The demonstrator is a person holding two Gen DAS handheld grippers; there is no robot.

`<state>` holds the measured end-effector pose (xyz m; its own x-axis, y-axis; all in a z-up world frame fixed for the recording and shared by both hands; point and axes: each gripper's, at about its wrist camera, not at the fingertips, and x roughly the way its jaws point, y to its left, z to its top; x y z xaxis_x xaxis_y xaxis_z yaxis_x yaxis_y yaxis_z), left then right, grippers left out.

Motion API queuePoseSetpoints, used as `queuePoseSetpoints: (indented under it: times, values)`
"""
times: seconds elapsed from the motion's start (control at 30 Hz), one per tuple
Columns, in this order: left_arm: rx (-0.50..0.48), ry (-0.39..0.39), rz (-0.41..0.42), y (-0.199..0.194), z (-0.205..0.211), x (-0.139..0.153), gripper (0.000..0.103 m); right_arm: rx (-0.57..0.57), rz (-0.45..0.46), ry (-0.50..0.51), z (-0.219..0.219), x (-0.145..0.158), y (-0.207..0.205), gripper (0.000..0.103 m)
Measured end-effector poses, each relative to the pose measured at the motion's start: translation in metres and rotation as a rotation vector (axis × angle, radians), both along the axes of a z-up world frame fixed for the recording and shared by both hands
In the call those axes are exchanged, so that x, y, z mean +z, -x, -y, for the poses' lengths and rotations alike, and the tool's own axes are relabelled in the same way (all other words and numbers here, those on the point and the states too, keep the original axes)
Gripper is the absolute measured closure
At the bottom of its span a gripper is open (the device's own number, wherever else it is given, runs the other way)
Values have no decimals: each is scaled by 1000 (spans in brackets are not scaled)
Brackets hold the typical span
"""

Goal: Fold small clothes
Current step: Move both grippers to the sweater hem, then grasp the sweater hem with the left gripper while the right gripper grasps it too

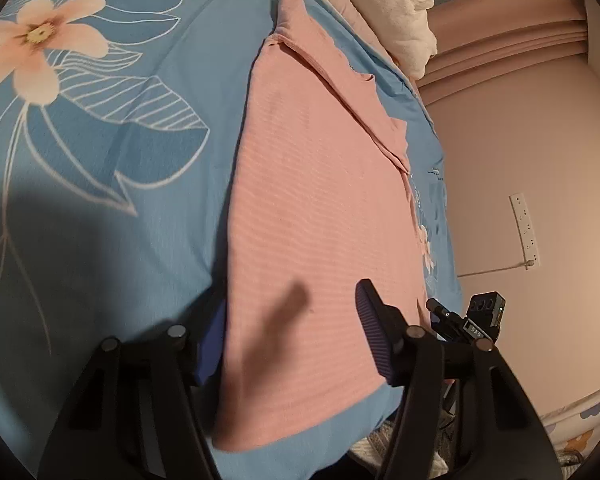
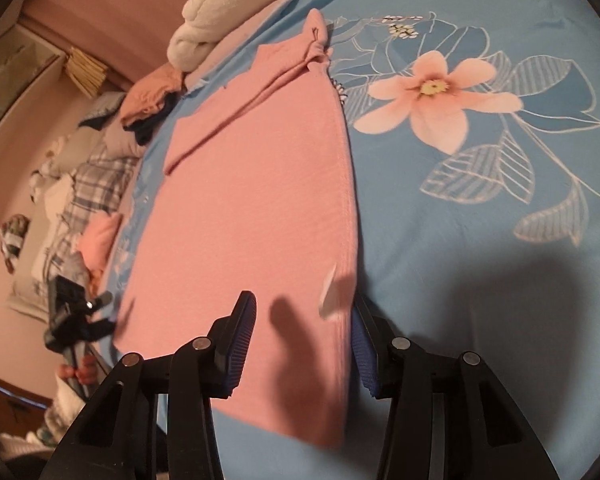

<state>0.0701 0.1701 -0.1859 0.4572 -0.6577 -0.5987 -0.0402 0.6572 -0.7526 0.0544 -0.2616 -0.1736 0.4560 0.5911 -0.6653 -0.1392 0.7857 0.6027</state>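
Evidently the pink garment (image 1: pixel 320 200) lies flat on the blue floral bedspread (image 1: pixel 100 140), one long side already doubled inward, so its near corners can be taken for the next fold. From the left wrist view, the left gripper (image 1: pixel 288 344) stands spread wide, straddling the near left corner of the cloth, with one pad at the cloth's outer edge and nothing pinched. On the right, the right gripper (image 2: pixel 300 344) is likewise spread wide over the near right corner by the white label (image 2: pixel 327 294), gripping nothing that I can see.
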Motion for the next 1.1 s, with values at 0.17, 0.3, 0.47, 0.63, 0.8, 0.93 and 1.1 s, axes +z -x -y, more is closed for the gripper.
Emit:
queuePoseSetpoints:
  times: [0.17,0.3,0.47,0.63,0.8,0.93,1.1]
  values:
    - [-4,1,-9,-10,4,0,49,-13,9,-32,-1,-2,-5,54]
    - [-21,-10,-8,-1,5,1,50,20,7,-15,4,0,-1,54]
    - [-32,-27,-13,18,8,-3,58,74,2,34,-1,1,19,54]
    - [-15,-99,-55,12,10,-6,91,70,9,85,-10,0,16,67]
    - [-1,-98,-75,6,5,-10,97,60,21,142,-14,1,11,93]
    - [-22,-27,-21,15,2,-4,102,72,89,49,-13,14,24,98]
    - [-32,136,130,30,-6,22,102,69,208,-53,-10,45,41,98]
